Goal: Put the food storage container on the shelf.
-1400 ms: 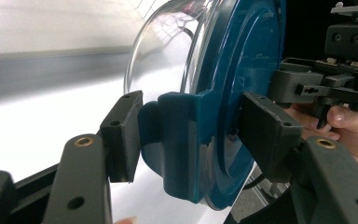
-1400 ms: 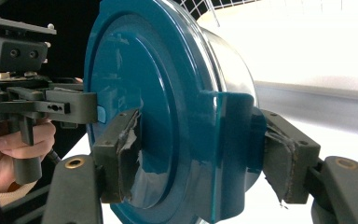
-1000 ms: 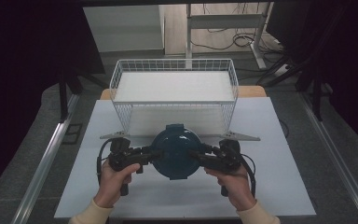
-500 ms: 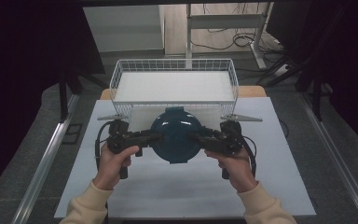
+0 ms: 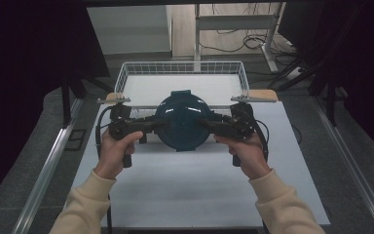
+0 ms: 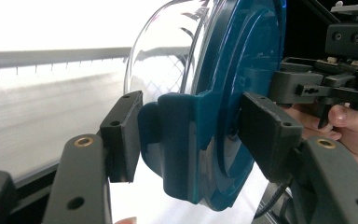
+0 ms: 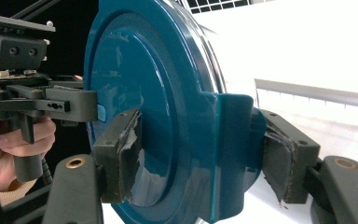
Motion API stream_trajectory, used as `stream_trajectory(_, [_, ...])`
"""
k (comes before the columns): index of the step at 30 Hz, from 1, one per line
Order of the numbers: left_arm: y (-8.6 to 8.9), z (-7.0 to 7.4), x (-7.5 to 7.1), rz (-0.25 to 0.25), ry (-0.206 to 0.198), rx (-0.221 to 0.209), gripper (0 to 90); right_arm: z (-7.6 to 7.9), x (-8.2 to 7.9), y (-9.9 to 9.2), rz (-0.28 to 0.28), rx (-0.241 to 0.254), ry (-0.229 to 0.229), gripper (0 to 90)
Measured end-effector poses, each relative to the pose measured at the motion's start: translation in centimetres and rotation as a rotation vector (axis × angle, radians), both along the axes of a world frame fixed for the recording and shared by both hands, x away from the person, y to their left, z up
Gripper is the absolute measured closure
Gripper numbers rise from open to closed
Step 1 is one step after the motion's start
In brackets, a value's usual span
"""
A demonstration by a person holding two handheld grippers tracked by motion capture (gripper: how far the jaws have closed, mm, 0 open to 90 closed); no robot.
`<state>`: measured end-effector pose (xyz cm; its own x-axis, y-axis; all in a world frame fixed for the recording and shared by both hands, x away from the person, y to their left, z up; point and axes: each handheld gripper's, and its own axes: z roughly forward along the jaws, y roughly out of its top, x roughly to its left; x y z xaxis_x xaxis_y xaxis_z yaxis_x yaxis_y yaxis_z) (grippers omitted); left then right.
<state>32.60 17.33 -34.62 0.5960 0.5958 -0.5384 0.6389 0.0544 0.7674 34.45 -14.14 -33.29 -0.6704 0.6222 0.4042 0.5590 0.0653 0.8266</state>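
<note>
The left gripper [image 5: 152,125] is clamping one side clip of the teal-lidded container [image 5: 181,121]; the right gripper [image 5: 209,125] is clamping the opposite clip. Hanging between them, it has risen off the table [image 5: 185,190] toward the wire basket [image 5: 126,78], likely its destination.

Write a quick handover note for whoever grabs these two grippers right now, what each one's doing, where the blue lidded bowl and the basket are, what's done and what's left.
Left gripper: shut on the left side tab of the blue lidded bowl.
Right gripper: shut on the bowl's right side tab.
Bowl: clear body under a blue lid, held off the white table between both grippers, at the near rim of the wire basket.
Done: bowl gripped on both sides and lifted.
Left: probably carry it forward over the rim, set it down in the basket, then open both grippers. Keep it level; both grips are needed.
</note>
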Motion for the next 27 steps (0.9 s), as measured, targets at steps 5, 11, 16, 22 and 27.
stream_trajectory(5, [0.2, 1.2, 0.6, 0.007, -0.009, 0.002, 41.0, 1.1, 0.8, 0.2, 0.012, -0.006, -0.014, 34.6])
stream_trajectory(11, [0.3, 2.7, 1.4, 0.017, -0.023, 0.004, 40.9, 2.7, 1.9, 0.4, 0.026, -0.013, -0.020, 34.7])
stream_trajectory(16, [0.6, 3.6, 2.6, 0.015, -0.031, 0.006, 40.9, 3.8, 3.0, 0.6, 0.025, -0.018, -0.015, 34.7])
stream_trajectory(22, [1.2, 5.0, 5.5, 0.033, -0.016, -0.009, 40.9, 5.3, 6.0, 1.2, 0.023, -0.008, 0.001, 34.7])
stream_trajectory(27, [1.5, 5.3, 6.9, 0.037, -0.022, -0.009, 40.9, 5.7, 7.6, 1.6, 0.024, -0.004, -0.002, 34.7])
